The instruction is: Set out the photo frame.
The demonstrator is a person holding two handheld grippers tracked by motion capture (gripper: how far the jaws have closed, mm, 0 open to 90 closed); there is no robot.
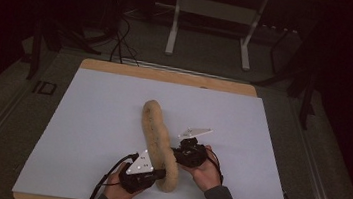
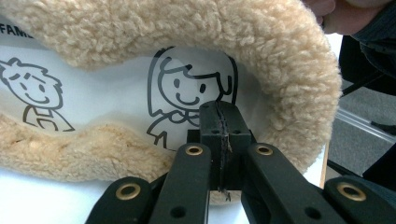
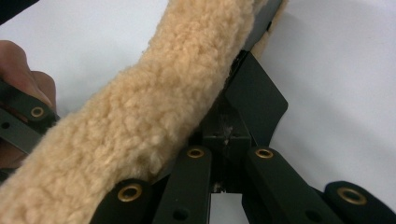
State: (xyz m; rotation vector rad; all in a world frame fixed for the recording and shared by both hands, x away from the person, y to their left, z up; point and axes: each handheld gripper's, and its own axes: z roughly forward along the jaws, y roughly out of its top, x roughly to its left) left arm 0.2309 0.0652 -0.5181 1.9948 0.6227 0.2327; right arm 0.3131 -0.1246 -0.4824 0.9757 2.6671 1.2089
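Where fingers (image 2: 219, 135) pinch: curved fleecy slipper (image 1: 159, 138).

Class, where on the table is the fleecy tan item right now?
In the high view the fleecy tan item lies near the white sheet's centre, its near end between the left gripper and right gripper.

Your fuzzy thing lies between your two grippers on the table.

The fuzzy thing (image 1: 157, 140) lies on the sheet (image 1: 91, 120) that covers the table (image 1: 167, 75), running from the middle toward you. Your left gripper (image 1: 158, 174) sits at its left, near its close end. Your right gripper (image 1: 174, 153) sits at its right, a bit farther back. Both touch it.
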